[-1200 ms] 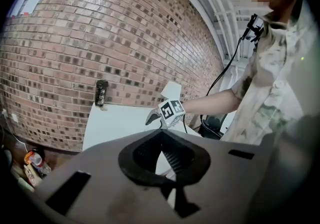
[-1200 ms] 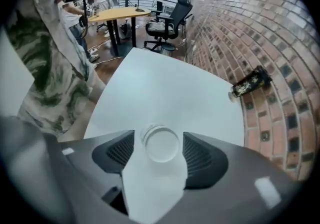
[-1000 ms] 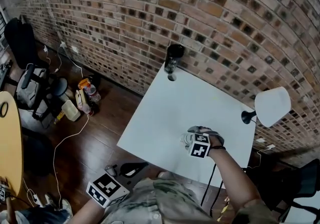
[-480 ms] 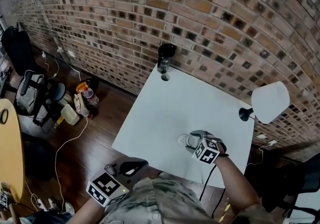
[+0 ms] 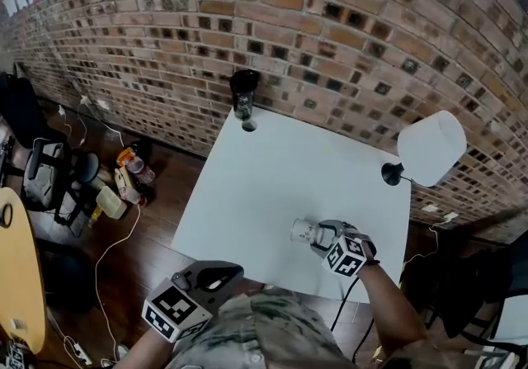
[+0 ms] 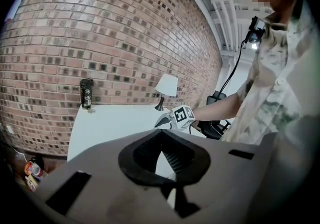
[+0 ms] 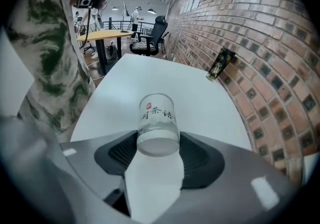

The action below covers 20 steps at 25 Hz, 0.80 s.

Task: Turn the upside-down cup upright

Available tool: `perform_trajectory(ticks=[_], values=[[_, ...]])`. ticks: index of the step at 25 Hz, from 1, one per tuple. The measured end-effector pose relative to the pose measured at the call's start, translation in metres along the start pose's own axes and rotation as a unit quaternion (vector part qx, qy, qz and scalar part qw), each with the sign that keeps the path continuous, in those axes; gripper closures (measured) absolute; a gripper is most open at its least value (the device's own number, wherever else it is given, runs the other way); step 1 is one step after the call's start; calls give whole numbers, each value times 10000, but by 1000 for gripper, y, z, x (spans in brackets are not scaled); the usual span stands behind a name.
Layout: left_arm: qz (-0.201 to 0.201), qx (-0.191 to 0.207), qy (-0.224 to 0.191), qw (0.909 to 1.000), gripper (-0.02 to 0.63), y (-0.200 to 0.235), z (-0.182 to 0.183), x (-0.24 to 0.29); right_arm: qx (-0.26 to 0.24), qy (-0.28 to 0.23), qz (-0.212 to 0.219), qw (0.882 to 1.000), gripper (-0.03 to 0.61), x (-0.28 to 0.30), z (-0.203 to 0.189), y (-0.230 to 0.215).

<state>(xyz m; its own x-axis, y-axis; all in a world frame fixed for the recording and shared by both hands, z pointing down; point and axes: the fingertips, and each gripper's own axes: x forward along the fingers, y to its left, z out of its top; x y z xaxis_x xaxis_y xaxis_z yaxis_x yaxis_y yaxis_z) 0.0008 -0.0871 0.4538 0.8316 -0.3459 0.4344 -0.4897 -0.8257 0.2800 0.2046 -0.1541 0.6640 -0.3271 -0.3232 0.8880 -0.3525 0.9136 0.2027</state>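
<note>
The cup point(image 5: 304, 231), clamped in the right gripper point(image 5: 323, 235) whose jaws have just been closing on it, lies tipped sideways over the near side of the white table point(image 5: 280, 169), its long axis running straight out from the tongs, while the left gripper point(image 5: 219, 275), jaws together and empty, waits well apart.

One white table point(image 5: 264, 177), centre. One cup point(image 5: 304, 231), lower centre. One dark bottle point(image 5: 243, 93), top centre. One lamp point(image 5: 429, 149), right. One yellow table point(image 5: 21, 276), left edge. Two grippers: left gripper point(image 5: 216, 276), right gripper point(image 5: 323, 235).
</note>
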Motion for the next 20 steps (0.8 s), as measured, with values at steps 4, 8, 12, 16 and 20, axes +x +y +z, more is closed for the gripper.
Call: perform_trajectory(ticks=[4, 8, 12, 16, 20], values=[[24, 53, 90, 9999, 607, -8, 3, 8, -57, 194, 42, 9998, 319, 10, -27, 7], [79, 19, 187, 9998, 607, -16, 3, 13, 0, 212, 46, 9998, 321, 17, -40, 9], [188, 19, 190, 9996, 607, -18, 0, 14, 2, 206, 88, 9997, 321, 20, -42, 12], [230, -87, 184, 9995, 607, -21, -2, 11, 1, 256, 147, 9996, 318, 20, -42, 12], [276, -130, 151, 9994, 607, -19, -3, 9, -30, 351, 225, 9991, 300, 20, -43, 10]])
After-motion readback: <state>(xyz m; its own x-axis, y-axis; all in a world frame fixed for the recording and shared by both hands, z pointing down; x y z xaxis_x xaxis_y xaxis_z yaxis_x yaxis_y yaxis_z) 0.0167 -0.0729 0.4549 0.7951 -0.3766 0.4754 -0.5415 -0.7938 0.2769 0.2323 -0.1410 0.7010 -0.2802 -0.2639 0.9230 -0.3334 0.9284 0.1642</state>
